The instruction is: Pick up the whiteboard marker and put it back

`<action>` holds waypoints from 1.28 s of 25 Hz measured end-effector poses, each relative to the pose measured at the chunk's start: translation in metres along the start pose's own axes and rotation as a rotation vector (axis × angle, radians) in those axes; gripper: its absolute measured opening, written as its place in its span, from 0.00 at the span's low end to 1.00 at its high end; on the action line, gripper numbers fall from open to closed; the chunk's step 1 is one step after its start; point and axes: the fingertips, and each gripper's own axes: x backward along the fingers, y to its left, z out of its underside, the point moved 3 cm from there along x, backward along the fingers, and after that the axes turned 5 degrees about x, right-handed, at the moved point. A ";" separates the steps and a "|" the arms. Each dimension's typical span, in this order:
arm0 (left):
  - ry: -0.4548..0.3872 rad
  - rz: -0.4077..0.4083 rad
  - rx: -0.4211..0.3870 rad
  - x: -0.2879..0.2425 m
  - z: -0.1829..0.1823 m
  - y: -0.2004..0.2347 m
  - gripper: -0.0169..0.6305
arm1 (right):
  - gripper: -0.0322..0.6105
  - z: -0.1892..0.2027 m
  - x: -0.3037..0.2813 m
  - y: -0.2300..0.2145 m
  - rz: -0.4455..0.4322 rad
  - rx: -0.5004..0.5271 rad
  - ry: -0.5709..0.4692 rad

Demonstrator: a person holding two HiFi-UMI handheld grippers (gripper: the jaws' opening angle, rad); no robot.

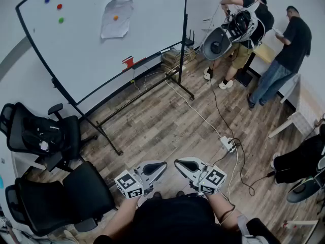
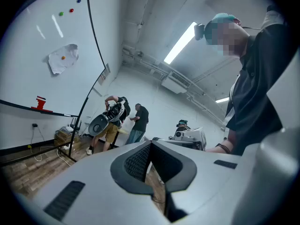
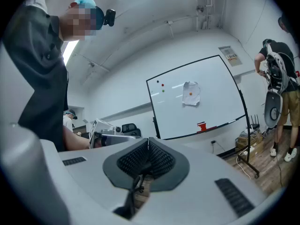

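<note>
holding left gripper and right gripper low by the body, jaws of each pressed together, pinching nothing; sitting well apart on the whiteboard ledge, a small red item, perhaps the marker.

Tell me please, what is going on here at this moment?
A person holds the left hand-held gripper and the right hand-held gripper low, close to the body. Both are shut, with nothing between the jaws. The whiteboard stands across the room, apart from them, with a small red thing on its ledge. Nothing is picked up yet. Two other people work farther back.
</note>
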 end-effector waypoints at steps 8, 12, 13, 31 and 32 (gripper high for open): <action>-0.008 0.000 0.001 0.007 -0.002 -0.002 0.04 | 0.08 -0.012 0.011 -0.008 0.048 0.016 -0.022; 0.019 0.002 0.004 0.005 0.004 -0.003 0.04 | 0.08 -0.009 0.022 -0.008 0.065 0.030 0.003; 0.023 0.011 0.004 0.003 0.005 -0.004 0.04 | 0.08 -0.010 0.026 -0.008 0.060 0.049 0.008; 0.100 0.068 0.032 -0.087 0.033 -0.024 0.04 | 0.08 0.011 0.135 -0.060 0.122 0.019 0.007; 0.102 0.058 0.033 -0.090 0.033 -0.022 0.04 | 0.08 0.012 0.135 -0.064 0.115 0.015 0.008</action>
